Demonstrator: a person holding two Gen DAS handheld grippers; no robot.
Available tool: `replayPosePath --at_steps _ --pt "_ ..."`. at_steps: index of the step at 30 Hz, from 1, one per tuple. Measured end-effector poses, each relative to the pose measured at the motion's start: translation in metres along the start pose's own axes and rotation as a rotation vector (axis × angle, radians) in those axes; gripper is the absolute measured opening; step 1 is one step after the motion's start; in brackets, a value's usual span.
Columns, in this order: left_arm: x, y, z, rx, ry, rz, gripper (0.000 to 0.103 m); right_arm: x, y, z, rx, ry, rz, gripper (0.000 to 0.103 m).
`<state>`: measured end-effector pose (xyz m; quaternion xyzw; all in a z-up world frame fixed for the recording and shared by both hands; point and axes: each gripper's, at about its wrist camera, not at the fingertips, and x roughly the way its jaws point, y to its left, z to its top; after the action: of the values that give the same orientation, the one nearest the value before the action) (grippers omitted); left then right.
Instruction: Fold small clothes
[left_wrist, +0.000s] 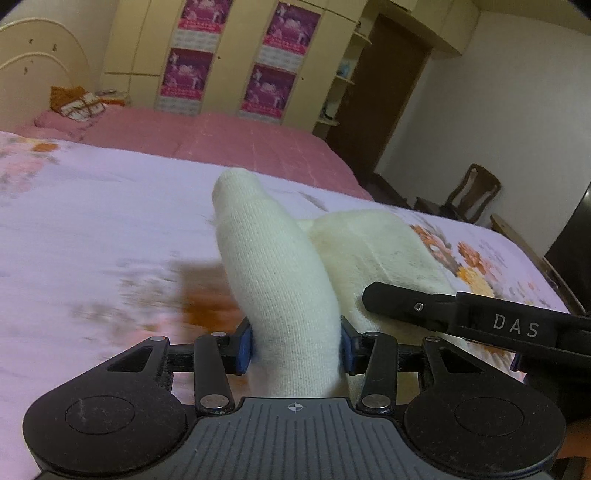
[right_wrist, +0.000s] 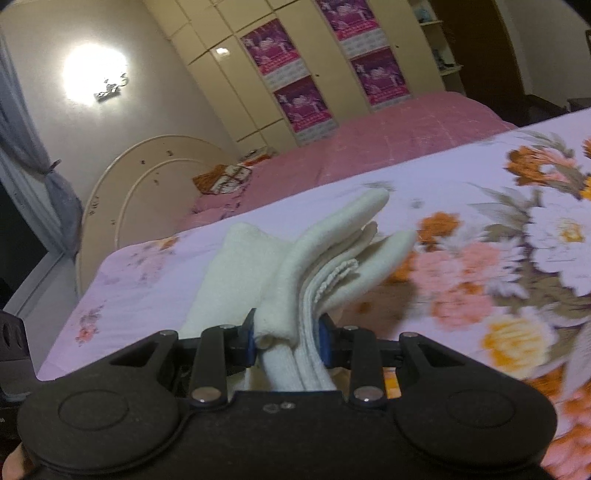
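Observation:
A cream-white knitted sock (left_wrist: 280, 280) is held above the floral bedsheet (left_wrist: 92, 221). My left gripper (left_wrist: 296, 347) is shut on one end of it, and the sock's rounded end sticks up and away from the jaws. My right gripper (right_wrist: 287, 339) is shut on the bunched, folded layers of the sock (right_wrist: 325, 266), with its ribbed cuff edge showing. In the left wrist view the right gripper's black finger (left_wrist: 406, 299) reaches in from the right over the sock's other part (left_wrist: 376, 251). How many socks are in the bundle cannot be told.
The floral sheet (right_wrist: 498, 240) lies over a pink quilted bedspread (left_wrist: 229, 136). An orange and white bundle (left_wrist: 79, 101) lies near the cream headboard (right_wrist: 147, 177). A wardrobe with pink posters (left_wrist: 236, 55) stands behind. A wooden chair (left_wrist: 469, 192) is beyond the bed's right edge.

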<state>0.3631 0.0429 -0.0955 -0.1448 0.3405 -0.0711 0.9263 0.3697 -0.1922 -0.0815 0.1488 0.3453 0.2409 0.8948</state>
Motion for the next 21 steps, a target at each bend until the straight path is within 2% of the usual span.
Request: replayPosePath --at_steps 8,13,17,18,19,21 --pt "-0.038 0.109 0.019 -0.011 -0.038 0.066 0.045 0.054 0.087 -0.012 -0.015 -0.005 0.064 0.03" --pt "-0.032 0.173 0.02 -0.044 -0.025 0.105 0.045 0.102 0.126 -0.021 -0.037 0.021 0.087 0.03" --pt "-0.01 0.219 0.006 -0.094 0.024 0.134 0.045 0.137 0.133 -0.033 -0.024 0.074 0.072 0.03" --pt "-0.005 0.229 -0.002 -0.113 0.038 0.132 0.048 0.143 0.133 -0.037 -0.018 0.09 0.062 0.03" --pt "-0.003 0.239 -0.006 -0.137 0.039 0.113 0.056 0.147 0.131 -0.041 -0.018 0.098 0.046 0.03" --pt "0.0 0.248 -0.009 -0.155 0.039 0.094 0.061 0.15 0.127 -0.047 -0.01 0.115 0.024 0.03"
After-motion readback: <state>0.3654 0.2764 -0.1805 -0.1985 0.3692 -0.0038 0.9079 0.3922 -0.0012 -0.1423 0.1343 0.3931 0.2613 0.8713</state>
